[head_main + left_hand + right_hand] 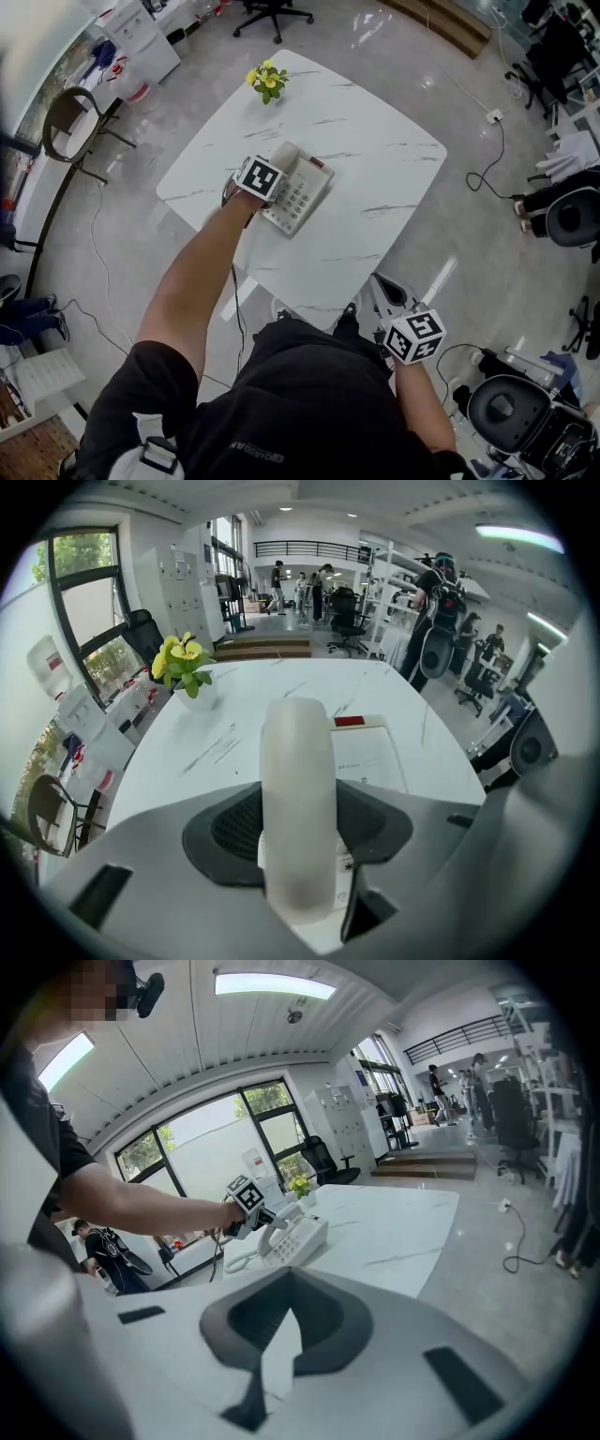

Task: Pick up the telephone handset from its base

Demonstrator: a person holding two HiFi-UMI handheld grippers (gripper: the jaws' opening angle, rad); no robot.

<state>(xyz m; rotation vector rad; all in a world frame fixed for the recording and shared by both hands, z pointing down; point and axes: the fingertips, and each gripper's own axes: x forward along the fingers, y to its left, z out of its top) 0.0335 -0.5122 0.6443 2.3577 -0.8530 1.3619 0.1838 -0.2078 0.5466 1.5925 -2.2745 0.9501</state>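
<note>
A cream telephone base (307, 199) with a keypad sits on the near left part of the white marble table (375, 150). Its handset (284, 154) lies along the base's left side. My left gripper (274, 171) reaches in from the near side and is shut on the handset (298, 752), which fills the gap between the jaws. I cannot tell whether the handset has left its cradle. The base's red label (349, 721) shows beyond it. My right gripper (382, 292) hangs off the table by my hip, shut on nothing. It (289, 1302) looks across at the telephone (298, 1237).
A small pot of yellow flowers (267, 80) stands at the table's far edge. The phone's cord (234, 1258) trails off the near left side. A dark chair (70, 122) stands left of the table, and cables run over the floor (487, 169) on the right.
</note>
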